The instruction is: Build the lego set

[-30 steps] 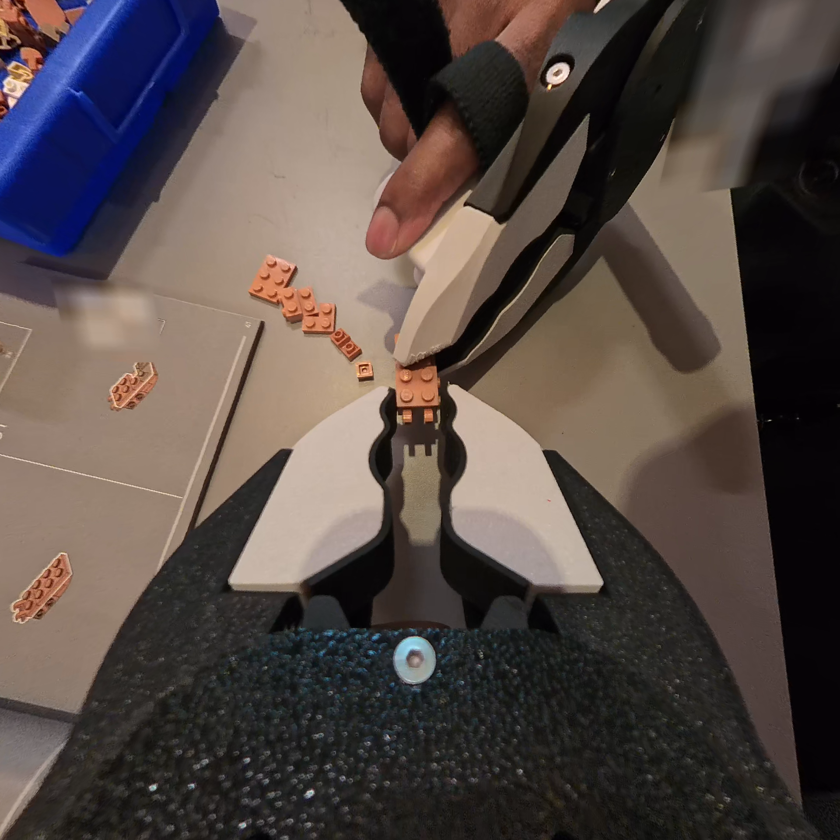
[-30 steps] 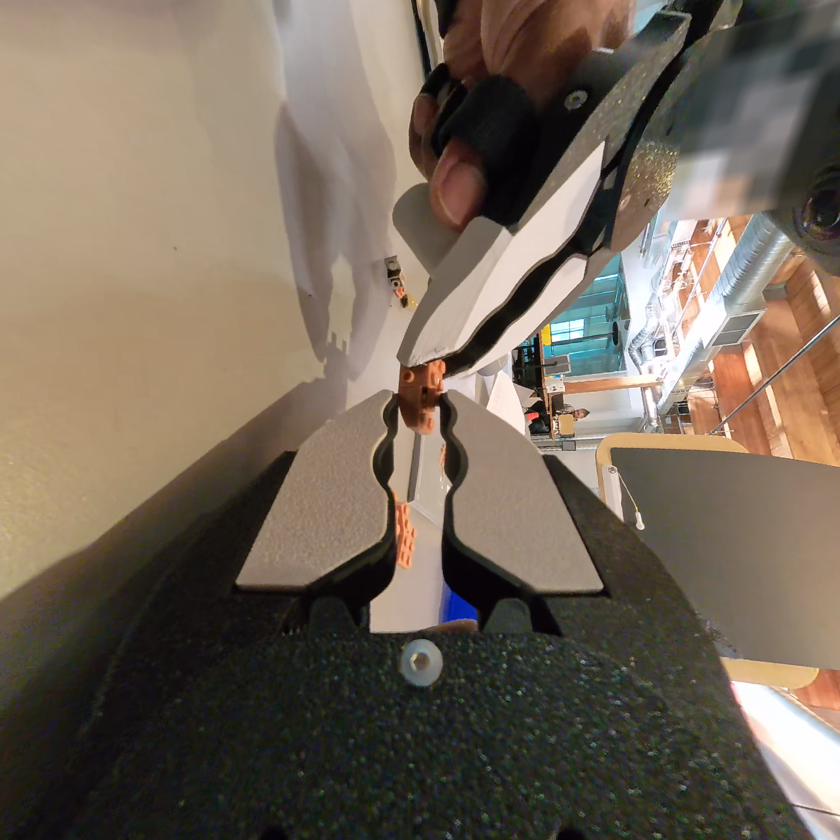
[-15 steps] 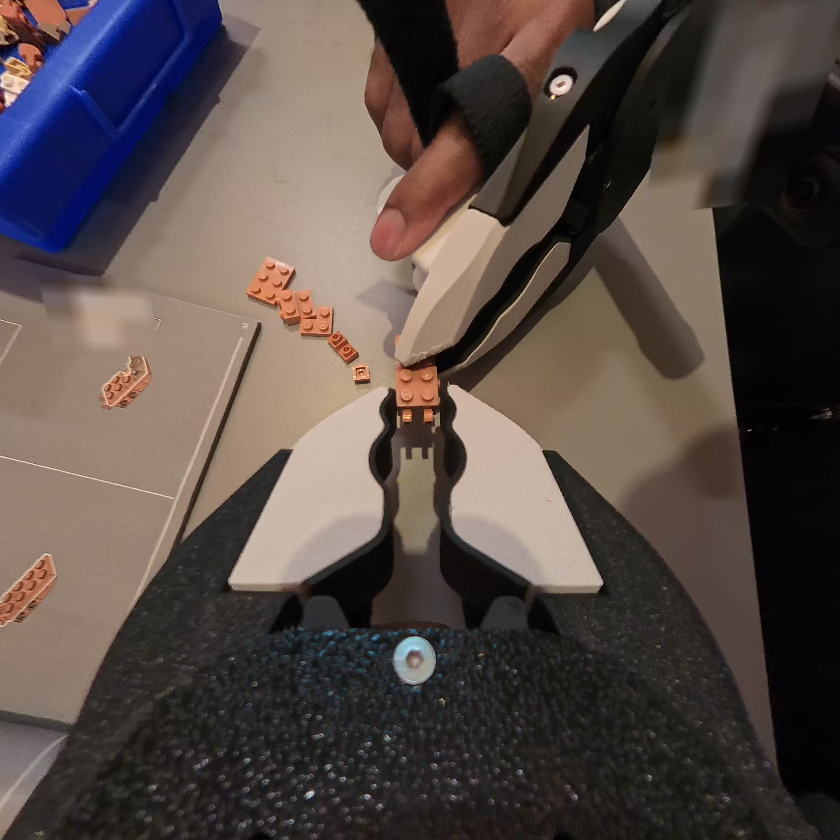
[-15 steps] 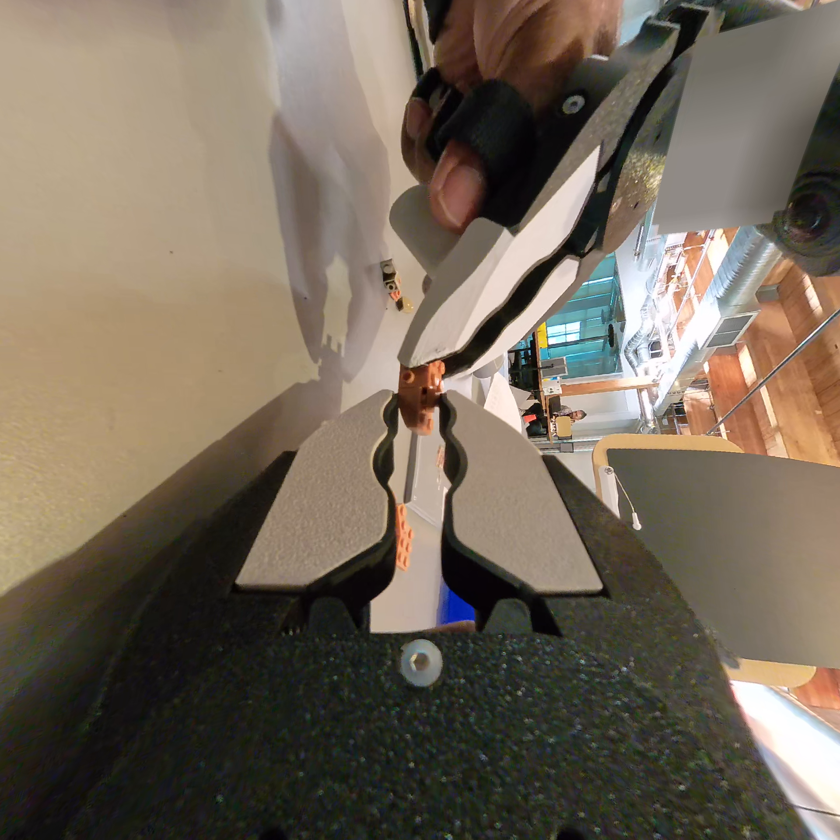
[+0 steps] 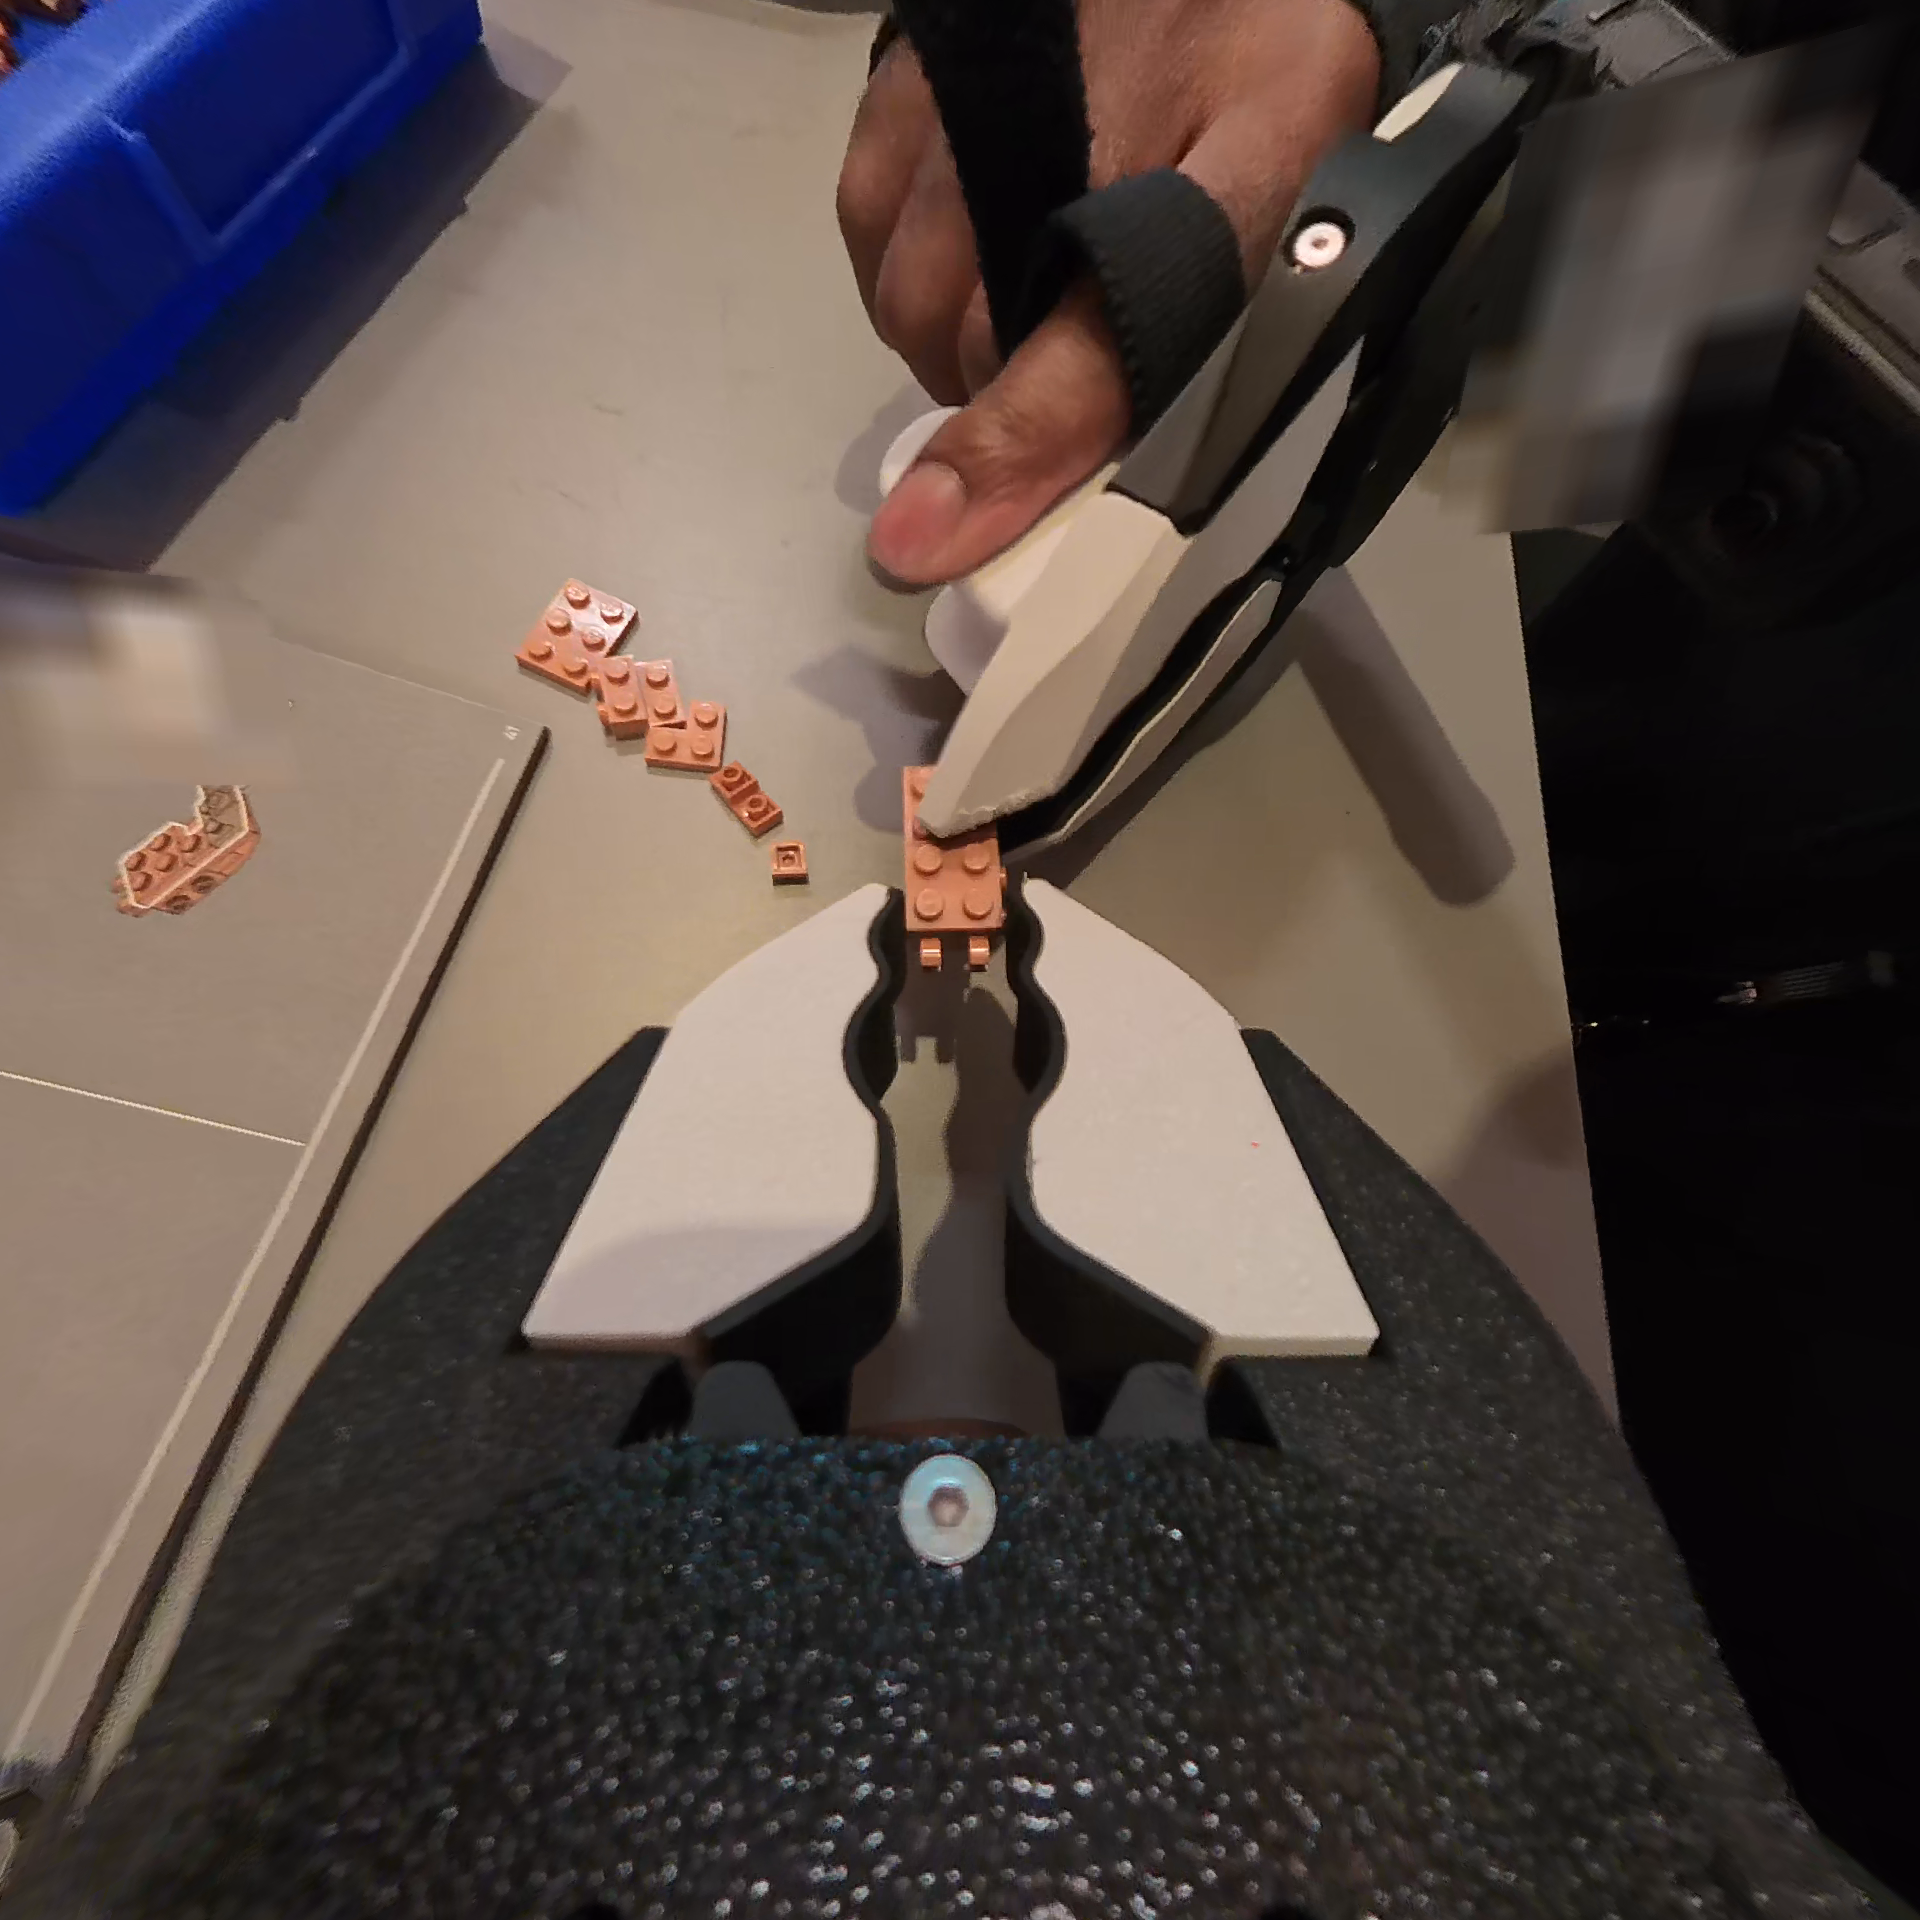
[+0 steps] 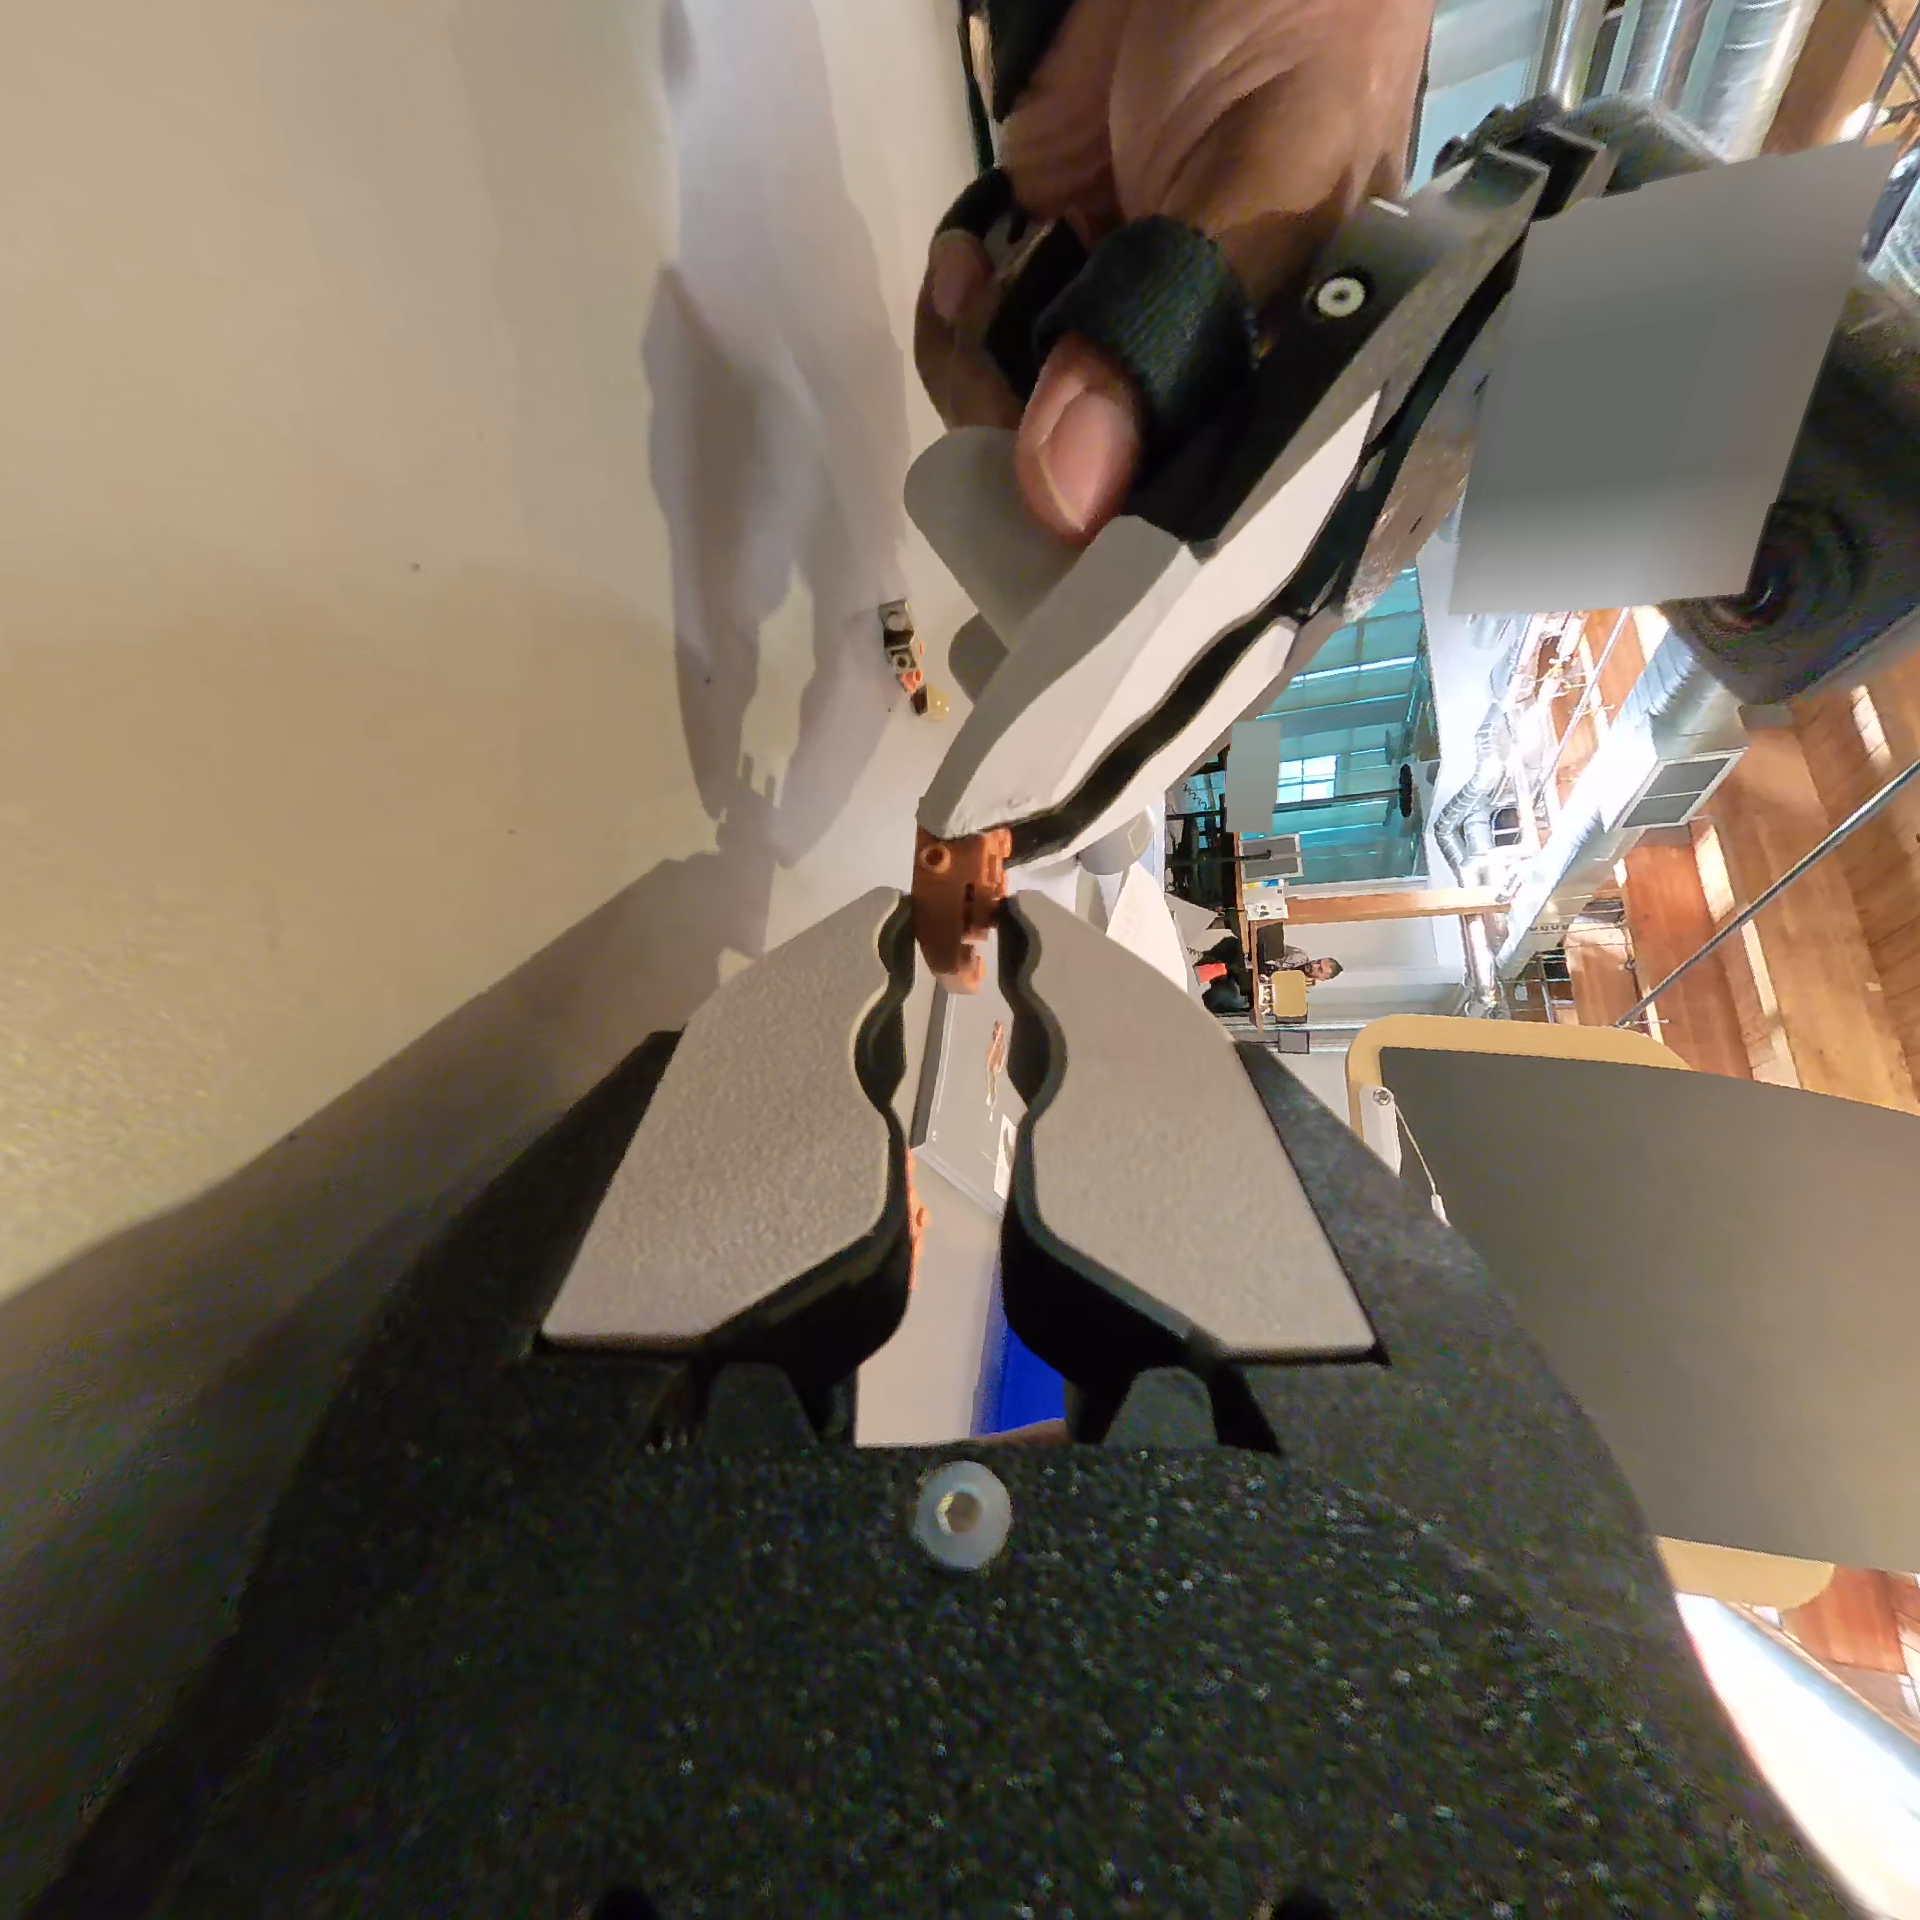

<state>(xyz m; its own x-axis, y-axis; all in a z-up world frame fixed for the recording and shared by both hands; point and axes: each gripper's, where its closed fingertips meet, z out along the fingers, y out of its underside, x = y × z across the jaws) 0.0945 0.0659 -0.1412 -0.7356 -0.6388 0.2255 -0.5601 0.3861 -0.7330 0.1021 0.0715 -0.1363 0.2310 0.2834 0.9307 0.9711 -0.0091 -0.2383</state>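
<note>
A brown studded brick piece [image 5: 951,883] with two small clips on its near edge hangs just above the grey table [image 5: 675,312]. My left gripper [image 5: 956,904] is shut on its near end, a pad on each side. My right gripper [image 5: 977,821] comes in from the upper right, held by a hand [image 5: 1039,312], and is shut on the far end, one finger over the studs and one beneath. In the right wrist view my right gripper [image 6: 951,914] clamps the same brown piece [image 6: 951,894], and my left gripper [image 6: 977,826] meets it from above.
Several loose brown plates [image 5: 623,686] and a tiny square tile [image 5: 790,862] lie on the table to the left. A printed sheet [image 5: 208,1039] with brick pictures lies at the left, a blue bin [image 5: 156,208] at the far left. The table's edge [image 5: 1548,935] runs down the right. The tips of both grippers are at nearly the same place. Both grippers' tips are roughly 4 centimeters from the tiny square tile [image 5: 790,862].
Both grippers stay clamped on the brown piece. The pair has drifted slightly, so the sheet and loose plates sit a little differently in the left wrist view.
</note>
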